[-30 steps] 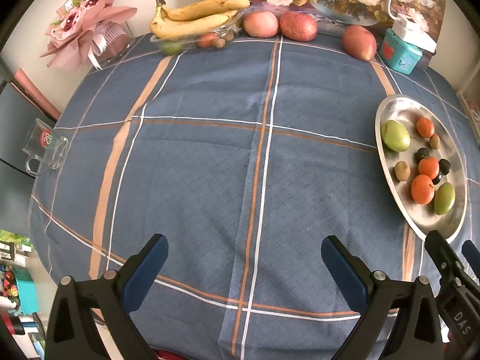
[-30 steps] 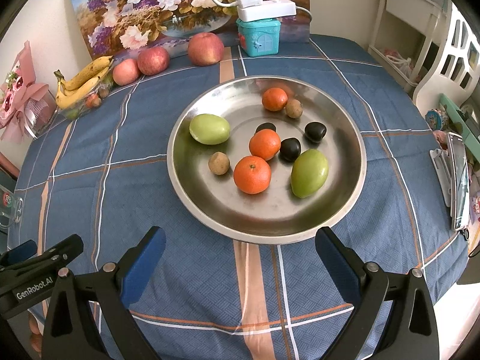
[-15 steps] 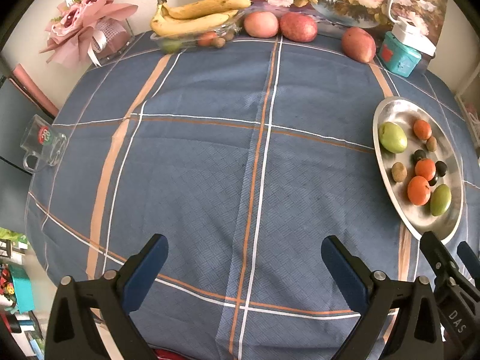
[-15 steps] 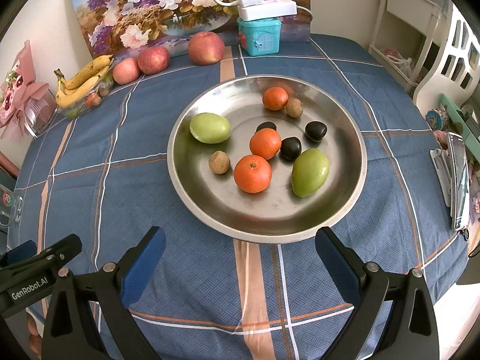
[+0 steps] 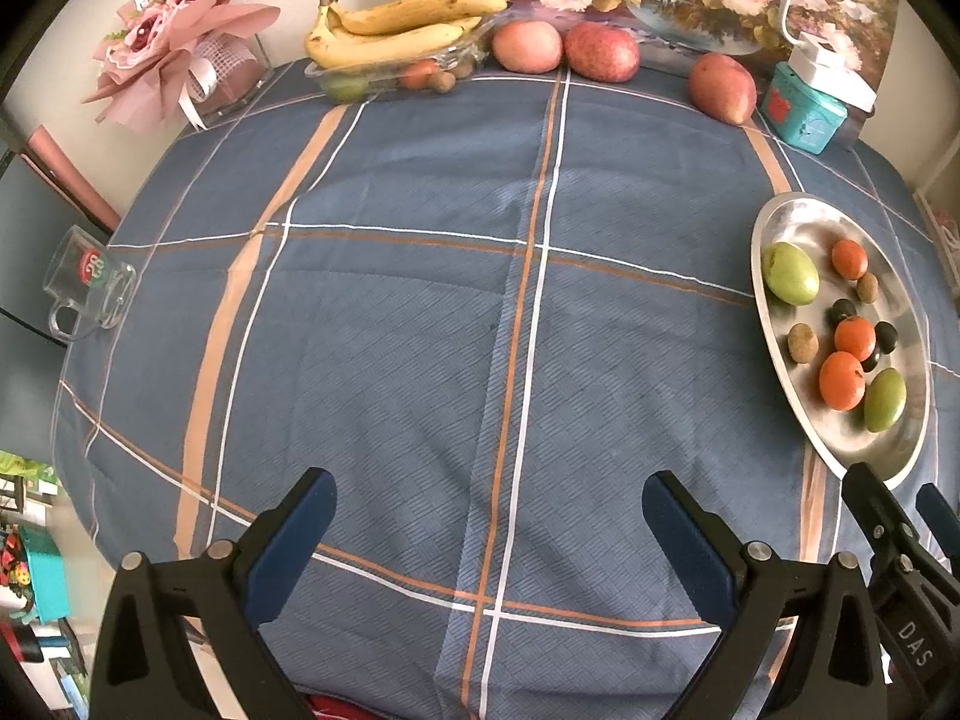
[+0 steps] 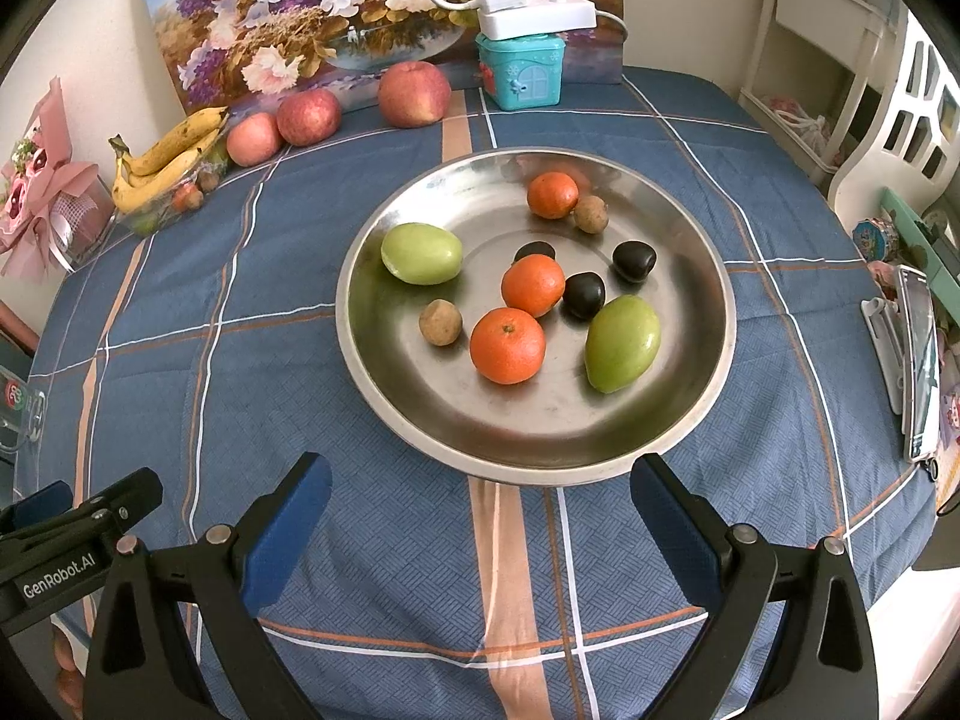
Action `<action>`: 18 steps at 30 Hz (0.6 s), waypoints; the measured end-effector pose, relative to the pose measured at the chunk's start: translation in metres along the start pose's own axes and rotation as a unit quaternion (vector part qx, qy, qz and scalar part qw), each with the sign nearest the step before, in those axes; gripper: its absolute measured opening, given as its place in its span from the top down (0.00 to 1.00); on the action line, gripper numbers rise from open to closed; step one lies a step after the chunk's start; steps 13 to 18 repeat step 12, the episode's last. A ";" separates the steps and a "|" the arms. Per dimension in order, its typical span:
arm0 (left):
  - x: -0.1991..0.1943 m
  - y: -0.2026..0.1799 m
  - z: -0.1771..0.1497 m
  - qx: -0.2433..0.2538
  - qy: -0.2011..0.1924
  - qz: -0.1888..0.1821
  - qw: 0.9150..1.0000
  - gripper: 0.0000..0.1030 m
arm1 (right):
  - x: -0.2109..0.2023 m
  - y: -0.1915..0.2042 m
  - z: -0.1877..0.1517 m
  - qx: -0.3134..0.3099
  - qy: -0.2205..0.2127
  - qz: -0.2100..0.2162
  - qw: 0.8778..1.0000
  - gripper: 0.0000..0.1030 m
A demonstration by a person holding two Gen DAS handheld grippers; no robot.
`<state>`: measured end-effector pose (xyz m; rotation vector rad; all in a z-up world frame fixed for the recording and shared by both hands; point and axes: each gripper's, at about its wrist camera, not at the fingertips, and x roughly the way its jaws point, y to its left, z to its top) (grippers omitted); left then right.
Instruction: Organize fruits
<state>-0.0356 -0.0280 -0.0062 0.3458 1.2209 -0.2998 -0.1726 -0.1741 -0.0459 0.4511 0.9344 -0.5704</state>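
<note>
A round steel plate (image 6: 690, 396) lies on the blue plaid tablecloth, right in front of my right gripper (image 6: 480, 516), which is open and empty. On it are three oranges (image 6: 507, 345), two green fruits (image 6: 422, 253), dark plums (image 6: 584, 295) and small brown fruits (image 6: 440, 322). In the left wrist view the plate (image 5: 774, 324) is at the right. My left gripper (image 5: 489, 531) is open and empty over bare cloth. Bananas (image 5: 396, 30) on a clear tray and three apples (image 5: 528, 45) stand at the far edge.
A flower painting (image 6: 360, 6) leans on the back wall with a teal box (image 6: 521, 69) and a white power strip on it. A pink bouquet (image 5: 174, 54) is at the back left, a glass mug (image 5: 90, 288) at the left edge. A phone (image 6: 918, 360) lies at the right.
The left wrist view has shifted a little, so the plate sits slightly lower and nearer the right edge. The right view is nearly the same. Both grippers stay open.
</note>
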 end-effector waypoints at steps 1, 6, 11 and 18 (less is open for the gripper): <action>0.000 0.000 0.000 0.000 0.001 0.000 1.000 0.00 | 0.000 0.000 0.000 0.000 0.000 0.000 1.000 0.03; 0.000 0.001 -0.001 -0.003 0.002 0.002 1.000 0.00 | 0.000 0.000 0.000 0.000 0.000 0.000 1.000 0.03; -0.002 0.001 -0.002 -0.001 -0.003 0.009 1.000 0.00 | 0.000 0.000 0.000 0.000 0.001 -0.001 1.000 0.03; -0.002 0.000 -0.002 0.000 -0.003 0.008 1.000 0.00 | 0.000 0.000 0.000 0.000 0.001 -0.001 1.000 0.03</action>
